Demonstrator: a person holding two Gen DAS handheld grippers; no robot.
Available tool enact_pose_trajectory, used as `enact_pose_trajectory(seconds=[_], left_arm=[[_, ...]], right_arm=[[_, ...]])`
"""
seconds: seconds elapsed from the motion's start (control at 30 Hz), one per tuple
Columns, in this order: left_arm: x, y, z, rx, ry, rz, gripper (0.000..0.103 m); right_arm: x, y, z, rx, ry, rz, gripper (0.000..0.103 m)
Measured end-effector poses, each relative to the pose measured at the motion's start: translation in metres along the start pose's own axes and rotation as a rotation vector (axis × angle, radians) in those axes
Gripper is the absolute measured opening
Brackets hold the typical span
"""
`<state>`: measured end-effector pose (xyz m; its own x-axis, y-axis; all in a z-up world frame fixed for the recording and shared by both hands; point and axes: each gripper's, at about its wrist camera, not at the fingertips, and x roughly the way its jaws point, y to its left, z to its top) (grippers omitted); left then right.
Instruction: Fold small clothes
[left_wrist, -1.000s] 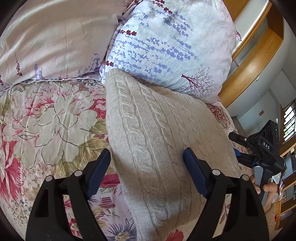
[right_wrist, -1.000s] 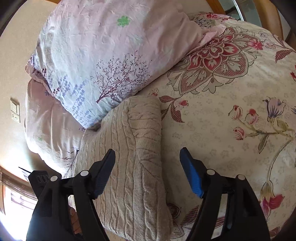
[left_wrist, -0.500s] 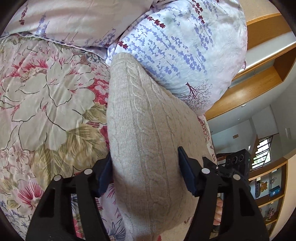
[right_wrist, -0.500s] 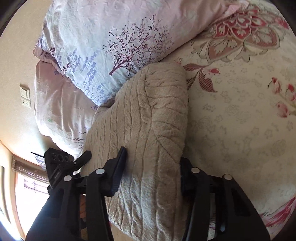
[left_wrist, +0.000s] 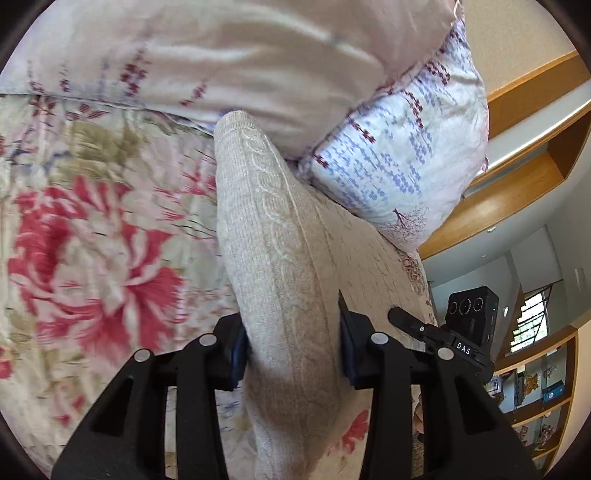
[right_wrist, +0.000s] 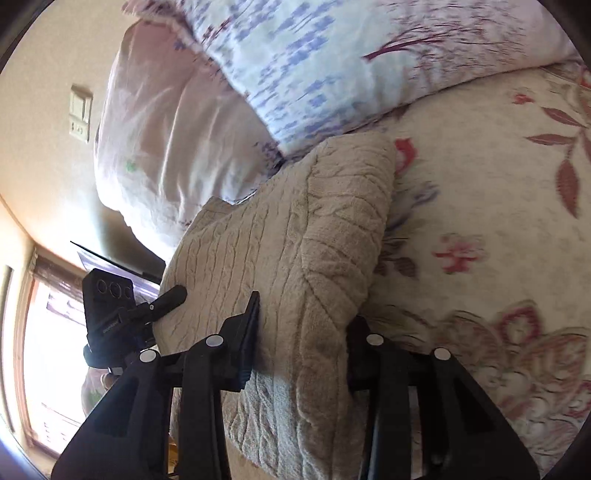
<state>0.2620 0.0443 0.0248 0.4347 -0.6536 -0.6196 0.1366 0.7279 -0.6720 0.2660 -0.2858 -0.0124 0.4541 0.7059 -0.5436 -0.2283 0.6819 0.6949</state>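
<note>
Black hand-held gripper (left_wrist: 424, 328) labelled "DAS", beside sweater (left_wrist: 280, 258)

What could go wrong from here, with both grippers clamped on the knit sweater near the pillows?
1. The far end of the knit sweater sits against the lavender-print pillow; lifting may drag it along.
2. The left gripper and right gripper each pinch a thick bunch, so inner layers could slip and spoil the fold.

Both the left gripper (left_wrist: 291, 347) and right gripper (right_wrist: 301, 339), open a second ago, have closed on the beige knit garment (left_wrist: 284, 258), bunching it beside the pillow (left_wrist: 399, 155).
</note>
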Motion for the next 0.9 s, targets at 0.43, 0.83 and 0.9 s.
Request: enact_pose_trajectory(seconds=[0.43, 0.83, 0.9], left_arm=[[-0.035, -0.003, -0.009, 0.171, -0.15, 0.151, 0.055], [-0.013, -0.072, -0.034, 0.474, -0.12, 0.087, 0.056], [-0.005, -0.069, -0.04, 0.476, -0.097, 0.097, 0.056]], right_arm=[[-0.019, -0.025, 0.015, 0.131, -0.106, 0.027, 0.054], [-0.018, -0.012, 0.004, 0.012, -0.164, -0.213, 0.011], [-0.013, -0.014, 0.002, 0.014, -0.157, -0.271, 0.011]])
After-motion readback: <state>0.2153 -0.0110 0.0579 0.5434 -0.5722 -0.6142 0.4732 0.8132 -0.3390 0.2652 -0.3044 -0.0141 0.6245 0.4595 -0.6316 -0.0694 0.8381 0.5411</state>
